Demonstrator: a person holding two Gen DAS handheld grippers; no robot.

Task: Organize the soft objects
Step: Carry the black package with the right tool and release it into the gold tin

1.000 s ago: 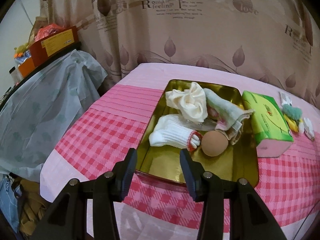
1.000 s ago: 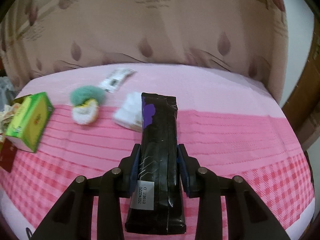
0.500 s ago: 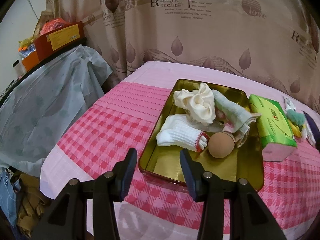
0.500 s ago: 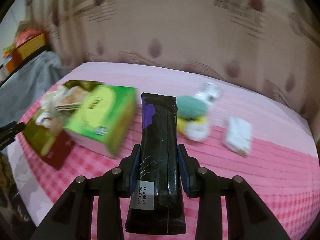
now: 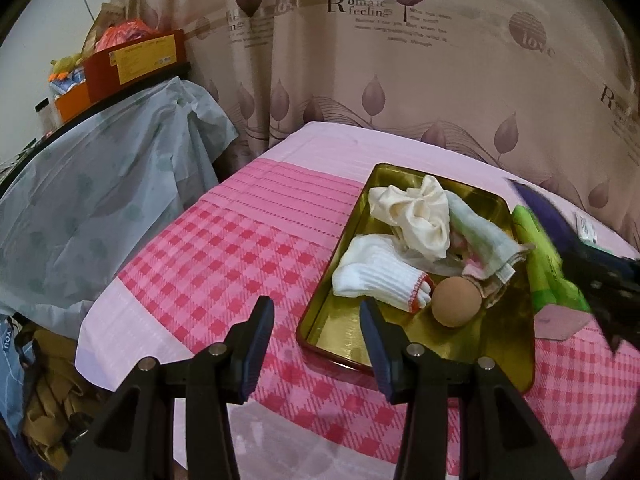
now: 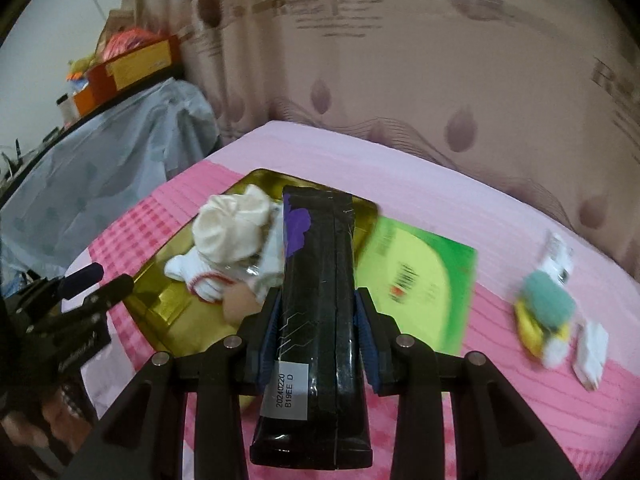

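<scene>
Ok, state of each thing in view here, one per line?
Left tool: open, empty.
Right tool: shut on black packet.
Gold tray: holds cream cloth, white sock, folded towel, tan ball.
Green box: beside the tray, closed.
Teal puff: loose on the bedspread.

Table (image 5: 224,264) under pink checked cloth. On it: gold tray (image 5: 516,364) at left, green box (image 6: 424,276) just beside it, then teal-yellow plush (image 6: 546,312), white folded piece (image 6: 590,354), small packet (image 6: 560,254) near far edge.
</scene>
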